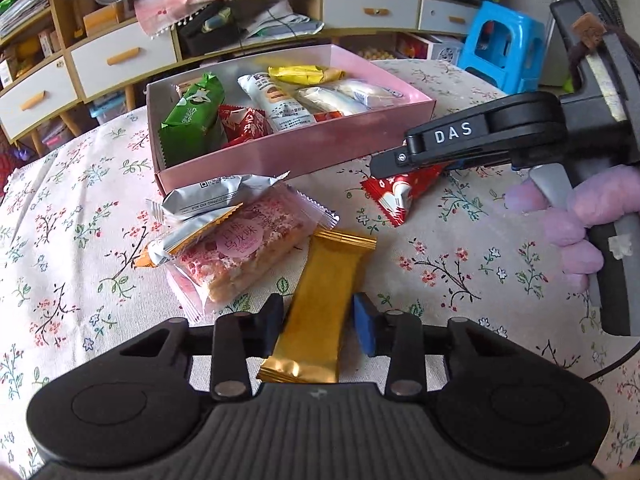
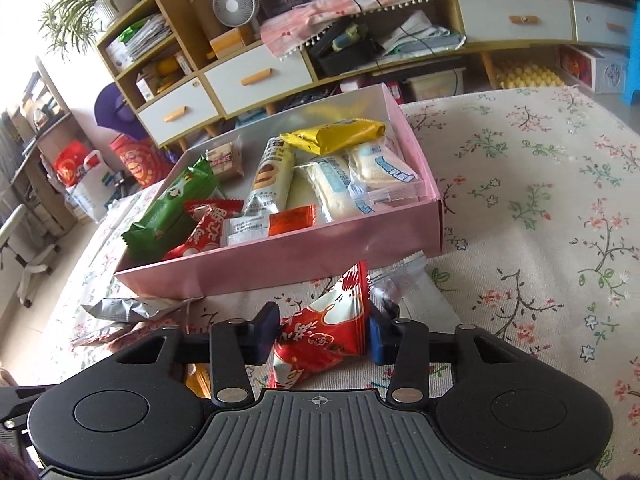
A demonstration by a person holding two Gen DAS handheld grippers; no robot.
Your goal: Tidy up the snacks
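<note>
My right hand-held gripper (image 2: 322, 332) pinches the red packet (image 2: 324, 332); pink box (image 2: 280, 260) dead ahead. Left hand-held gripper (image 1: 318, 320) straddles the gold bar (image 1: 320, 304) lengthwise, unclamped.

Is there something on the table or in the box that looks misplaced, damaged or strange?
Nothing looks damaged or spilled. Several snacks are just not in the pink box yet: a silver packet and an orange-edged one lie piled on the pink nougat bar. A gold bar sits between the left jaws, a red packet between the right jaws.
</note>
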